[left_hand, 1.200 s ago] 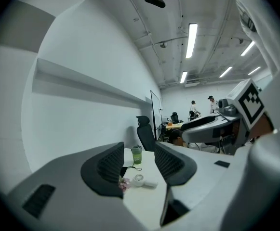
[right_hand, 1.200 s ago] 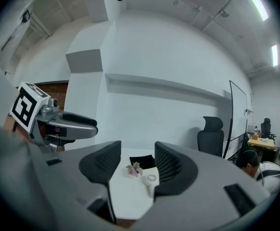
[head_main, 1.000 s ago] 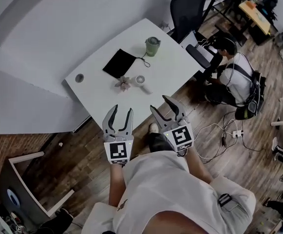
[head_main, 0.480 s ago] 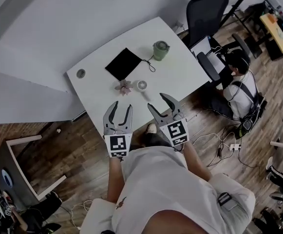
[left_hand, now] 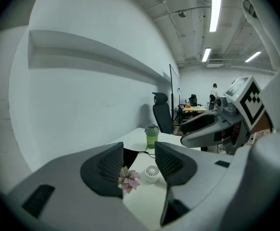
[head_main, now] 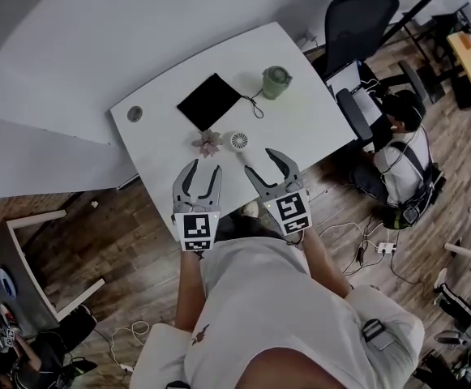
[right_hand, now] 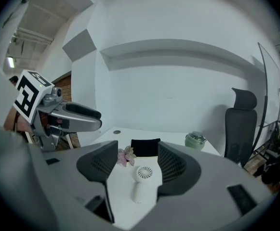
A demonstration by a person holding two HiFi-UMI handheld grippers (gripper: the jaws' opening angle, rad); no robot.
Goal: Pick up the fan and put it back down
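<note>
Just ahead of the right gripper [head_main: 259,160], whose empty jaws had just been opening, lay the small white handheld fan [head_main: 238,141] on the white table [head_main: 300,124], left gripper [head_main: 203,165] narrowly parted and empty; handle probably needed centring between jaws before clamping.

The table [head_main: 300,112] is smooth, matt white; the fan [head_main: 239,142] white plastic; the floor [head_main: 113,241] wood planking. The right gripper [right_hand: 138,153] has a matt grey shell; its pads [right_hand: 101,163] are dark and ribbed.

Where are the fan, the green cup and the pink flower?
fan [right_hand: 144,173], right gripper view, on its round grille.
green cup [head_main: 276,80], head view, on its lid.
pink flower [head_main: 208,143], head view, on its petals.
</note>
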